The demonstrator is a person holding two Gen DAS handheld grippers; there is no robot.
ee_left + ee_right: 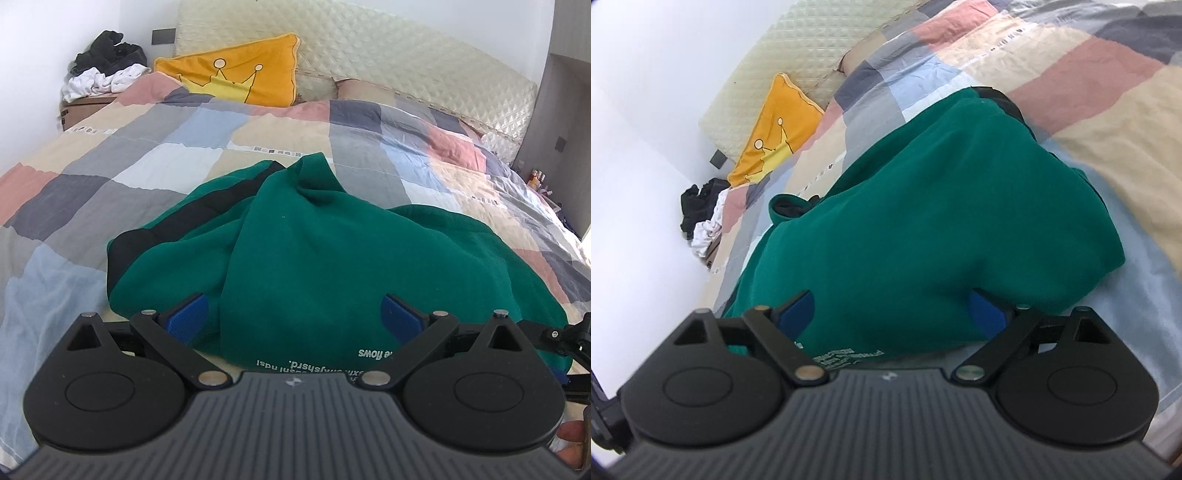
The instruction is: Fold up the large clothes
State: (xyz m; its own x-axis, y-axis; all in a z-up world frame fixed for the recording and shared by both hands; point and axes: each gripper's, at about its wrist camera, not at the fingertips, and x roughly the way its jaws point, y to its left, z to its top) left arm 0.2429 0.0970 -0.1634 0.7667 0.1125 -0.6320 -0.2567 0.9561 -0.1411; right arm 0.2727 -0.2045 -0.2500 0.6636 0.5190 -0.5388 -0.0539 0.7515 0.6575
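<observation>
- On the bed with the patchwork quilt of pink, grey, blue and beige squares (155, 162), the bulky dark green fleece garment with black trim (314, 258) lies in a loose heap near the front edge. Its printed hem faces me, which I read as the edge I mean to take.
- My left gripper (294, 317) hangs over that near hem, tilted down toward the cloth. Its jaws stand wide, the blue pads clear of the fabric, nothing held.
- My right gripper (892, 314) is rolled to one side, so the bed runs aslant in its view. Its jaws are wide too, spread over a fold of the green garment without pinching it.
- The orange cushion with a yellow crown (236, 74) leans against the quilted cream headboard (388, 62), well apart from the work.
- I judge the fold not yet begun.
</observation>
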